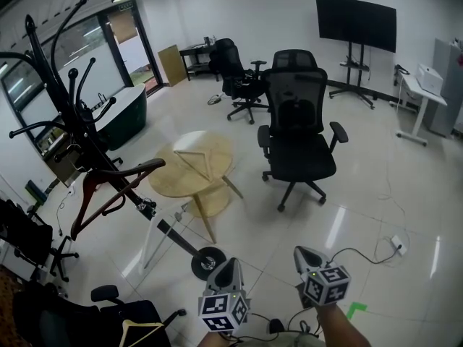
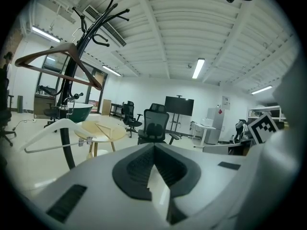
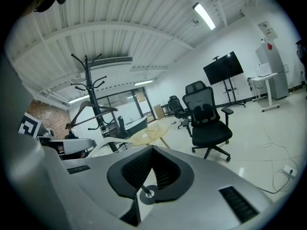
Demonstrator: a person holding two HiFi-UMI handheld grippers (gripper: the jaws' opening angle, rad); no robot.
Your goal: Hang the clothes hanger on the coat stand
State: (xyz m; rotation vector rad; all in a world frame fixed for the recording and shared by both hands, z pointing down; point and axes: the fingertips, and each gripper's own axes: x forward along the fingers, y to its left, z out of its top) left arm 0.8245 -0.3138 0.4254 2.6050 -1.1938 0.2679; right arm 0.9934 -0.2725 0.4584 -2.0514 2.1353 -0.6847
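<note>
Both tools sit low in head view, side by side, not touching, pointing out over the floor.

- L tool [image 1: 230, 264]: its own view shows the jaws fully together, nothing btw the pads. Empty.
- R tool [image 1: 304, 255]: same. Jaws closed tight, nothing held.

Task item: the brown wooden hanger [image 1: 130, 168] is already on the black coat stand [image 2: 66, 145]. It hangs below the top hooks and looks tilted in head view. It's at the left of that view, well apart from both your tools. In the L tool view it shows up high on the left, against the stand's pole.

A white hanger [image 2: 57, 125] w/ a metal clip bar sits lower, near the same pole. Can't tell what carries it.

Rest of the room:
- A round wooden surface [image 1: 195, 168] stands just right of the stand. A pale triangular shape [image 1: 201, 159] lies on it; can't tell what it is.
- A black office chair [image 1: 298, 147] stands right of the surface, ahead of the R tool.
- A TV on a wheeled stand [image 1: 356, 22] is by the far wall.
</note>
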